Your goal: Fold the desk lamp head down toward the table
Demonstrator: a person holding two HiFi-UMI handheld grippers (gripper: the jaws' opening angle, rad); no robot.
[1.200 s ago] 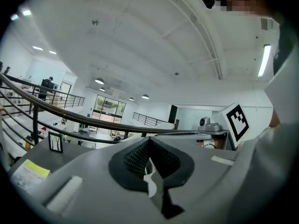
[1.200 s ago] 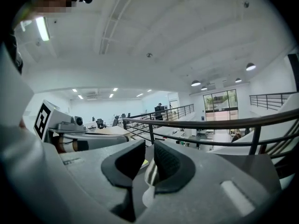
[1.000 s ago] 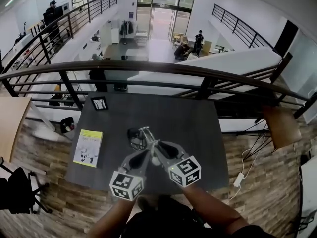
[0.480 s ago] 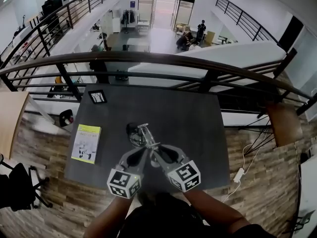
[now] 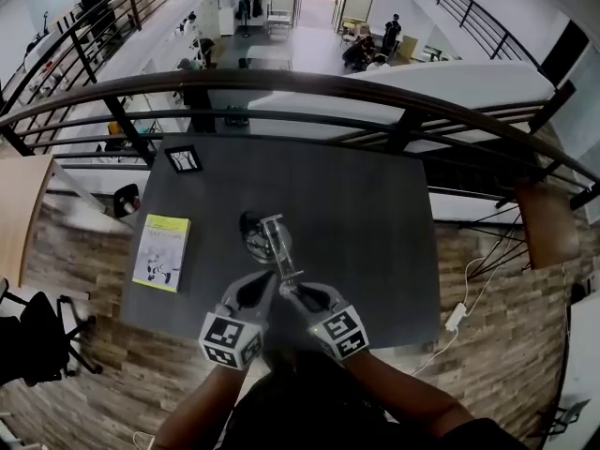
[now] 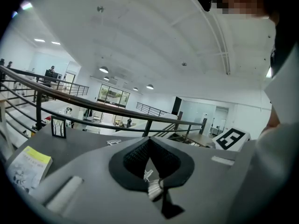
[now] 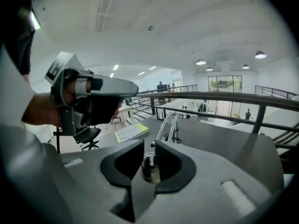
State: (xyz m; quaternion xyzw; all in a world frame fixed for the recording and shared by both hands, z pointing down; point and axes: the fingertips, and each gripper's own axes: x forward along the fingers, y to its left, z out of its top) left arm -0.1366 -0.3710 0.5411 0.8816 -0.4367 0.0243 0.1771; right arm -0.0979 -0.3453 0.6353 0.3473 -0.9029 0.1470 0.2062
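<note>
Lamp [image 5: 278, 251]: centre of the head view, on the dark table [image 5: 375, 214], just above both grippers.
Left gripper [image 6: 149, 143]: tips together, with a small metal lamp part caught behind them.
Right gripper [image 7: 149, 146]: jaws have just been closing and now clamp the lamp's knobbed end.
Advice: lower slowly and keep the left hold steady.

A slim chrome desk lamp [image 5: 278, 249] stands on the dark table [image 5: 375, 214], arm slanting toward the near edge.

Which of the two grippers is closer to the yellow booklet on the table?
Left. The left gripper is at the desk lamp, right of the yellow booklet; the right gripper sits beyond it, farther right, and its jaws have just been closing on a lamp joint.
</note>
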